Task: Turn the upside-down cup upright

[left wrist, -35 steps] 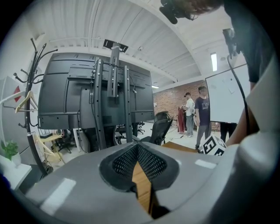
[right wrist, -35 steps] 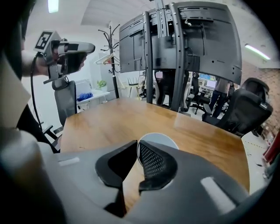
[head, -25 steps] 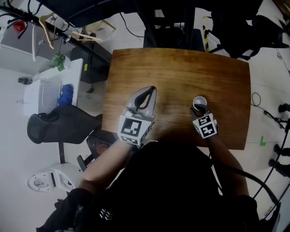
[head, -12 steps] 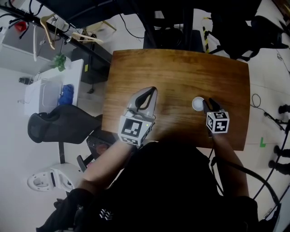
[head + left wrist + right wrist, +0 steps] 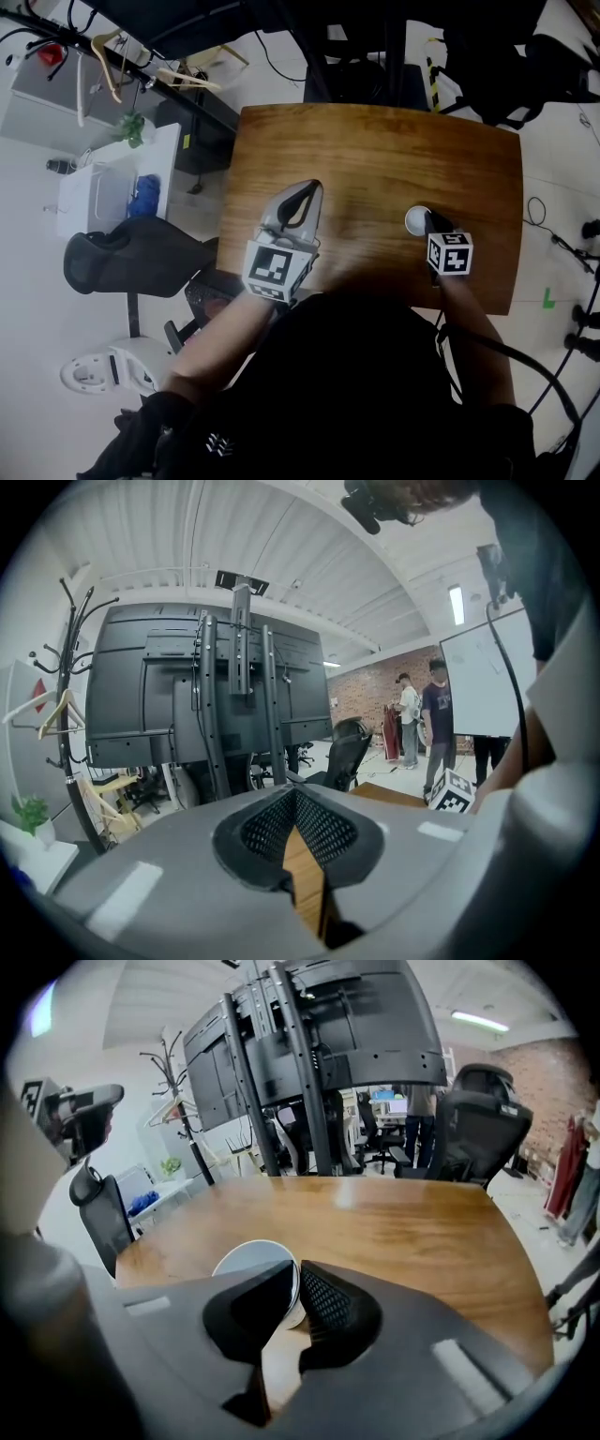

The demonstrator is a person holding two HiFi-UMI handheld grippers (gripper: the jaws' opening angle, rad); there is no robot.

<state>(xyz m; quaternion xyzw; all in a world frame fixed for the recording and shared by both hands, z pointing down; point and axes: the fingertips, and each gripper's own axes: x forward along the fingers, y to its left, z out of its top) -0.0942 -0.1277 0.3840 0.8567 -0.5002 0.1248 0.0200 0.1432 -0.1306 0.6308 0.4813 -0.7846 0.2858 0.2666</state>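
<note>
While both tools hang over the near half of the wooden table [image 5: 375, 150], only the right tool [image 5: 431, 218] has anything in it. Its jaws are closed down on the edge of the white cup [image 5: 415, 220], and the right gripper view shows a thin white strip of the cup's wall caught between the dark left jaw and the meshed right one. The cup sits on the table toward the right side, just beyond the tool's marker cube [image 5: 450, 253]. From above it shows only a pale round face. In the right gripper view that face is greyish with a white rim and leans toward the camera. I cannot tell whether it is the mouth or the base.

The left tool [image 5: 314, 185] is well apart from the cup, over the left middle of the table. Its jaws are pressed together at the tips with nothing between them, and bare wood shows through the gap behind.

The only print I can make out is the black-and-white square pattern on the cubes, including the left tool's marker cube [image 5: 274, 269].

Off the table's left edge stands a black office chair [image 5: 131, 258]. In the left gripper view a few people [image 5: 436, 719] stand far back beside a whiteboard [image 5: 478, 682].
</note>
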